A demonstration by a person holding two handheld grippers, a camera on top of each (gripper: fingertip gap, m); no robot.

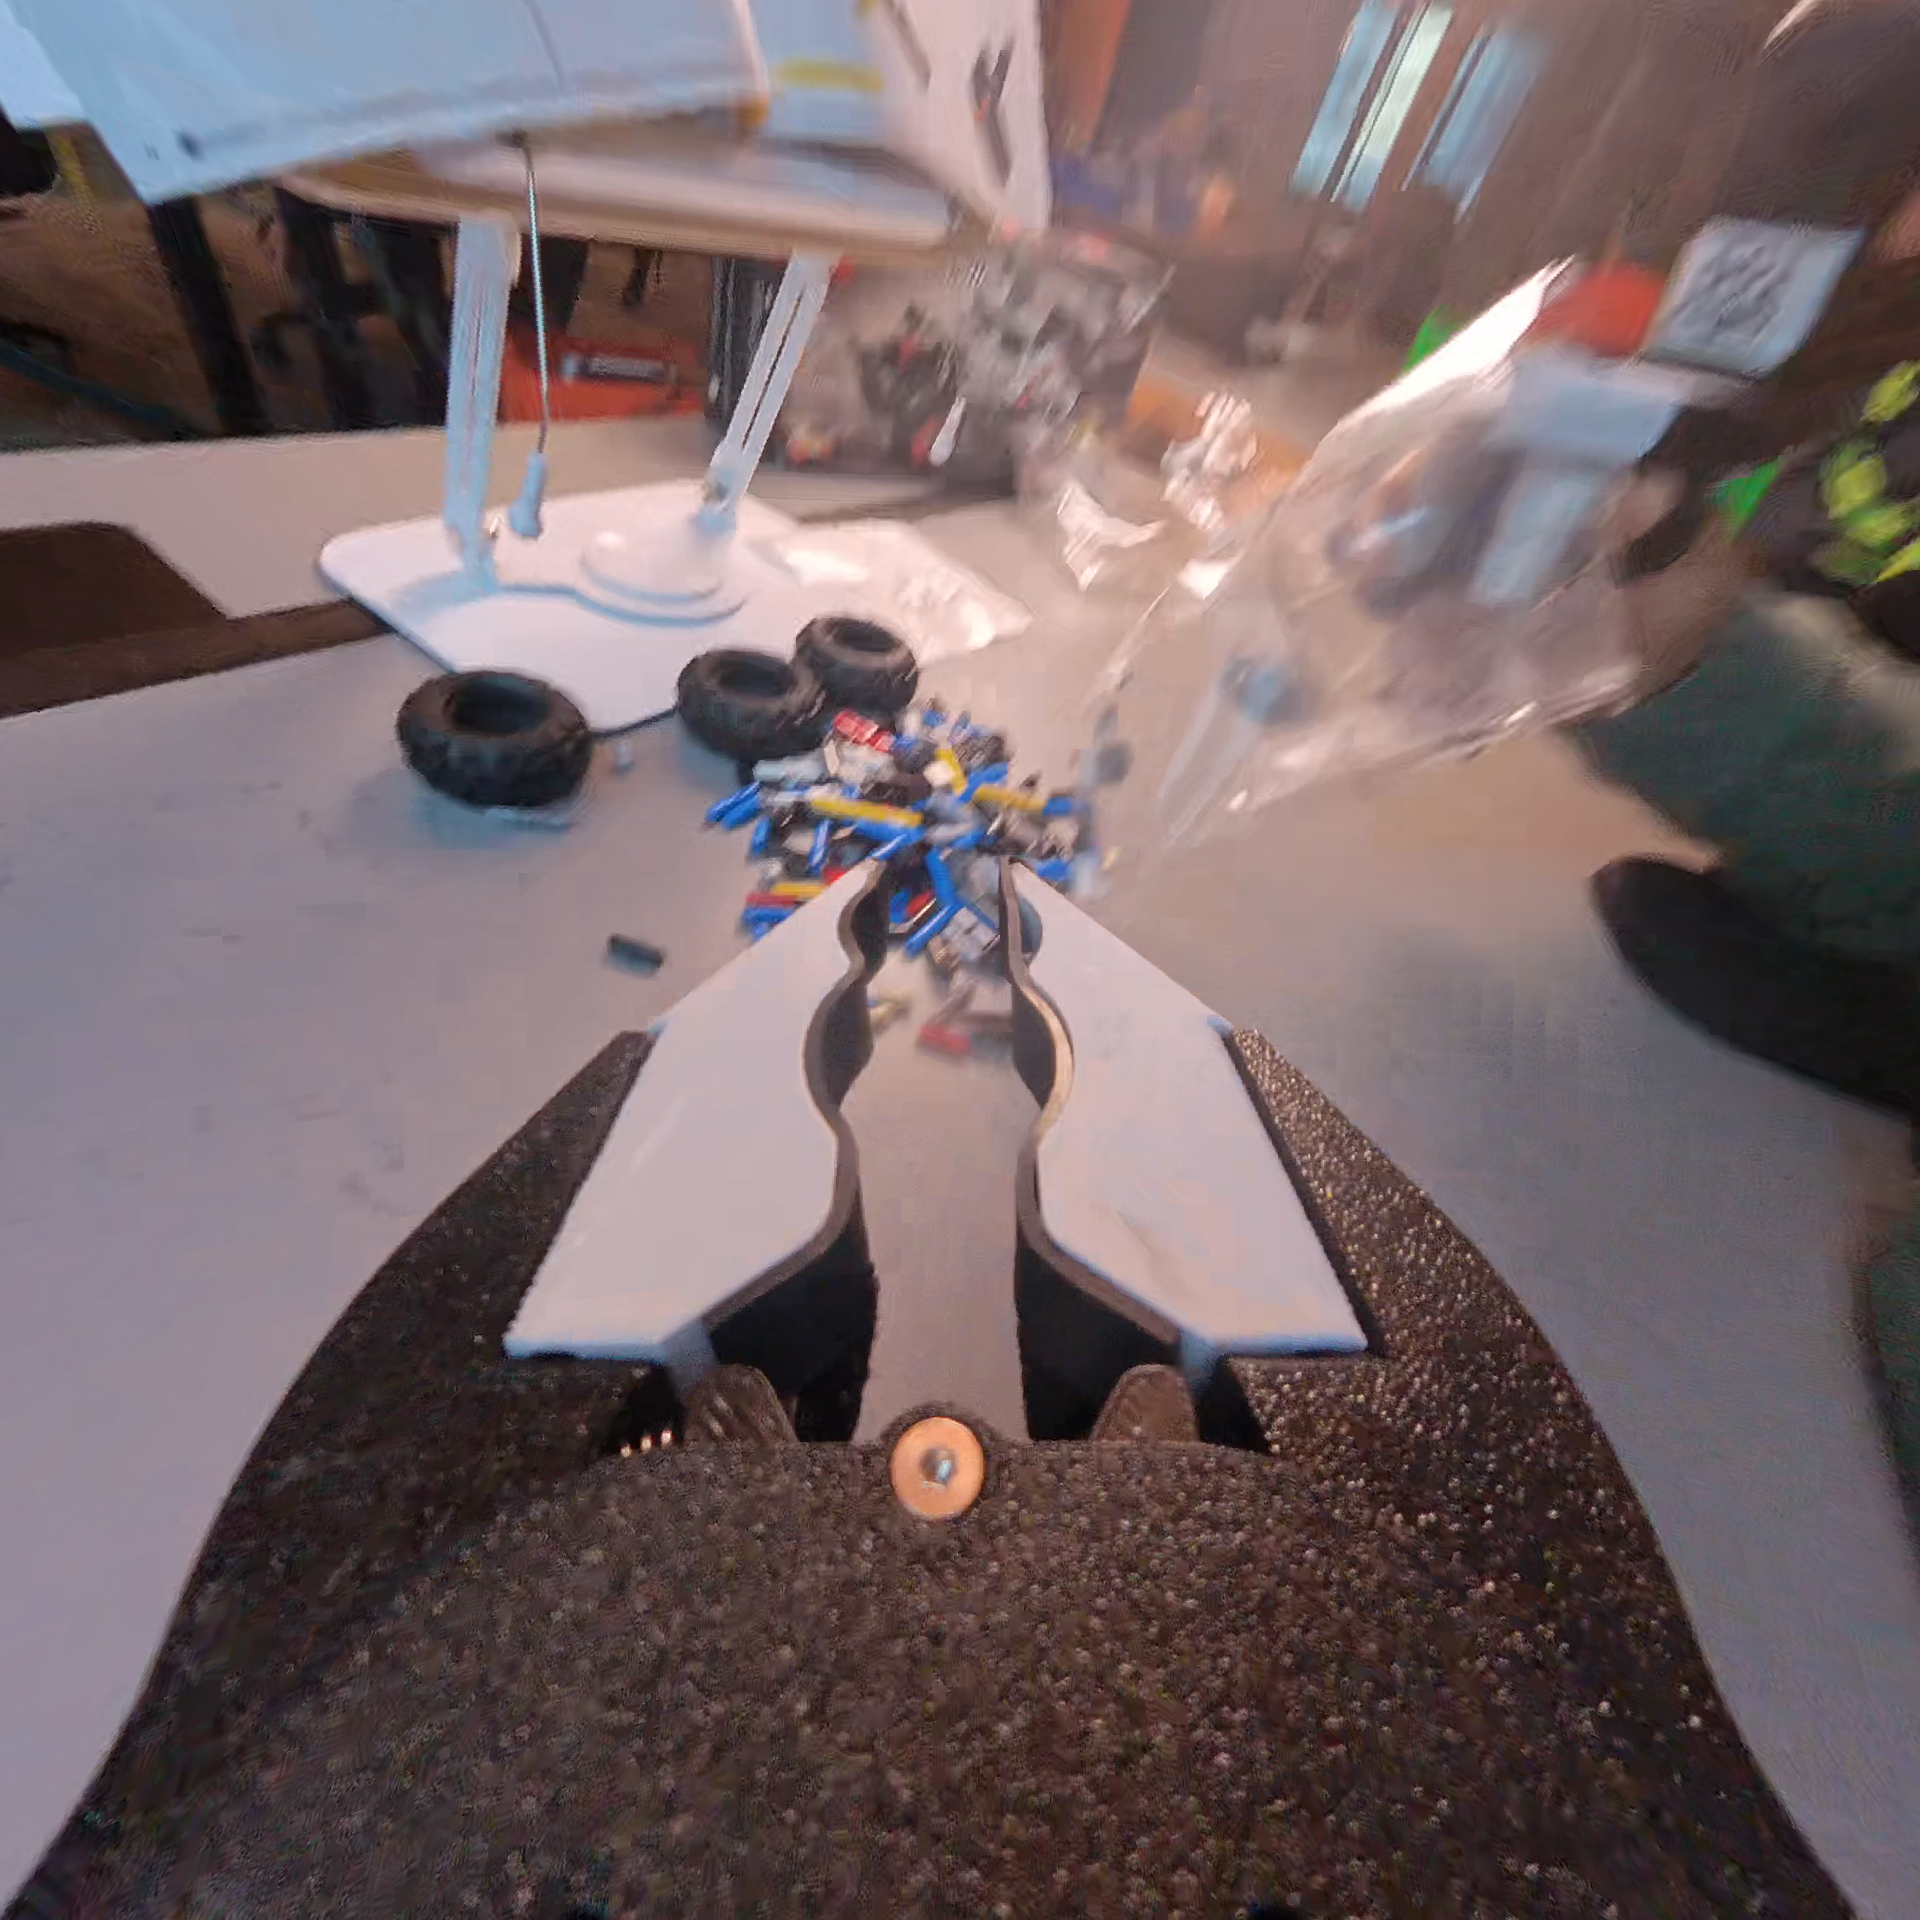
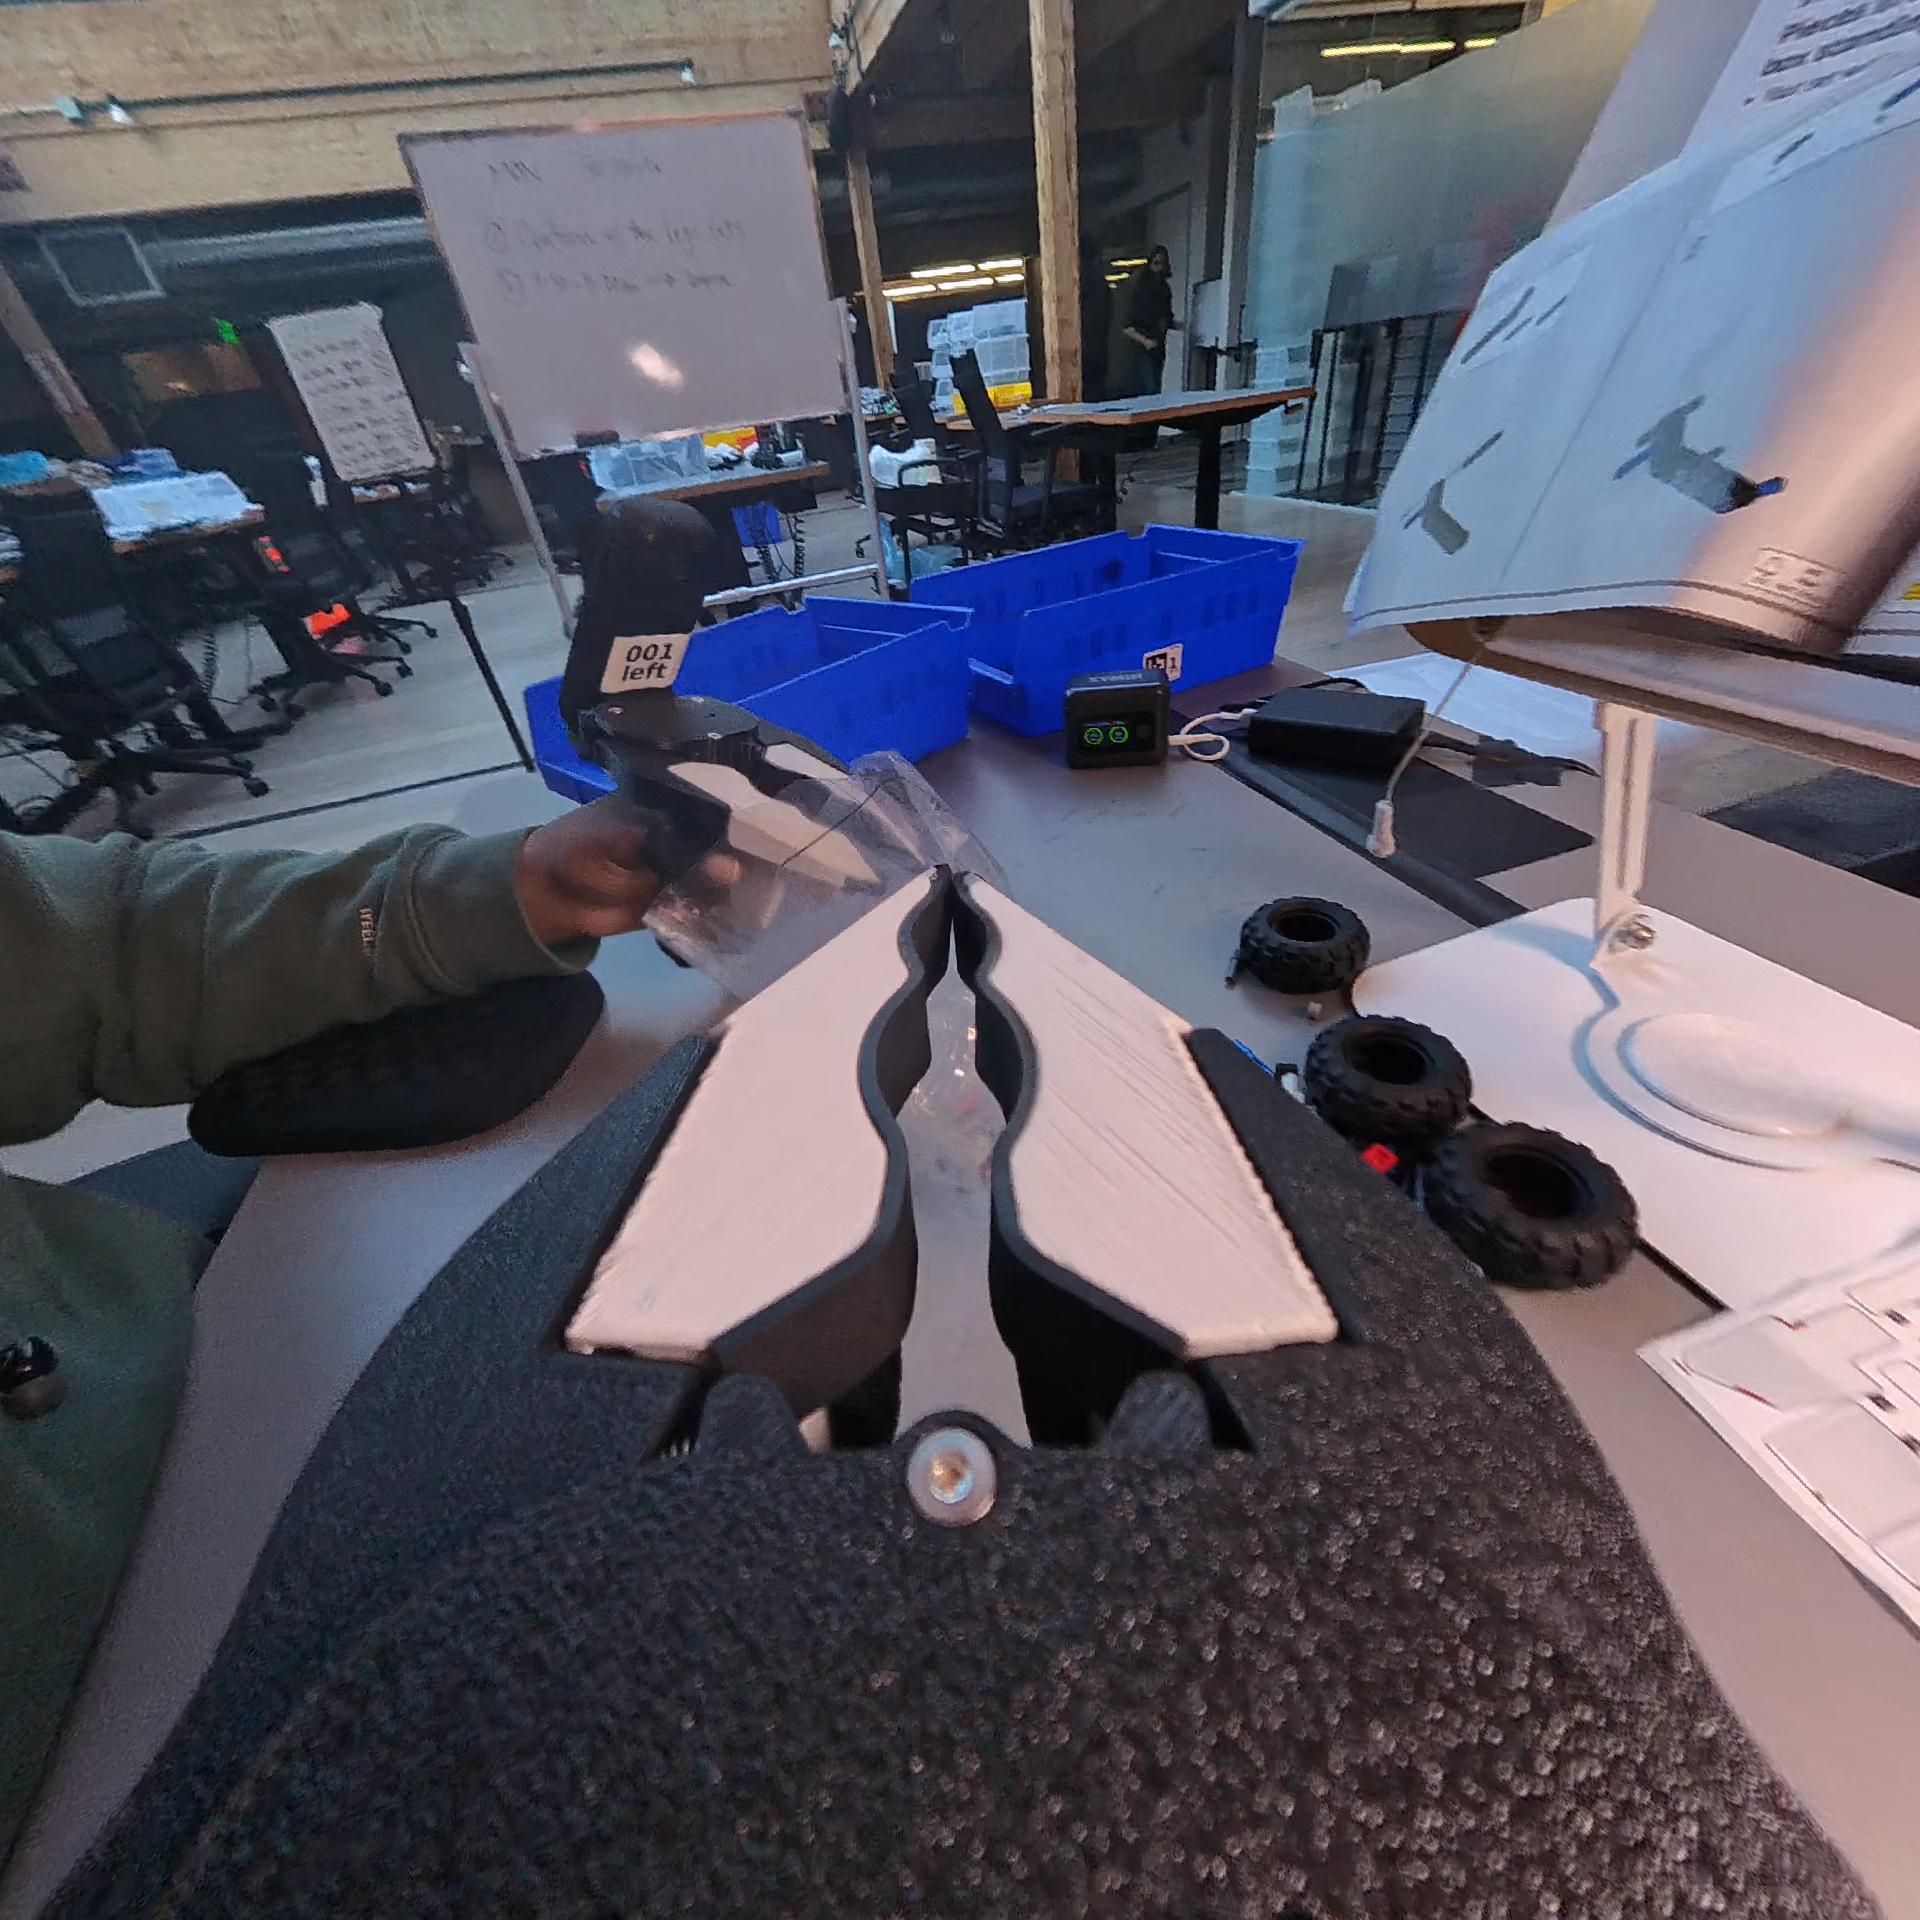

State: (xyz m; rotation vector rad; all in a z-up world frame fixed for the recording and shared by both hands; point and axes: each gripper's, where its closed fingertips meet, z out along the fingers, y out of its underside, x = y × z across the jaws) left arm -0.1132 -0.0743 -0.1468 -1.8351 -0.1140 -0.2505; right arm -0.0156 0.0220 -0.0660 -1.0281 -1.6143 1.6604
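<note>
A white label with black writing sits on the left gripper (image 2: 821, 831), held level in a person's hand (image 2: 592, 873); its fingers stand apart, empty, just short of a pile of small bricks (image 1: 894, 821). The right gripper (image 2: 951, 883) is pinched closed on a clear plastic bag (image 2: 790, 883). Three black tyres (image 2: 1387, 1075) lie right of it.
</note>
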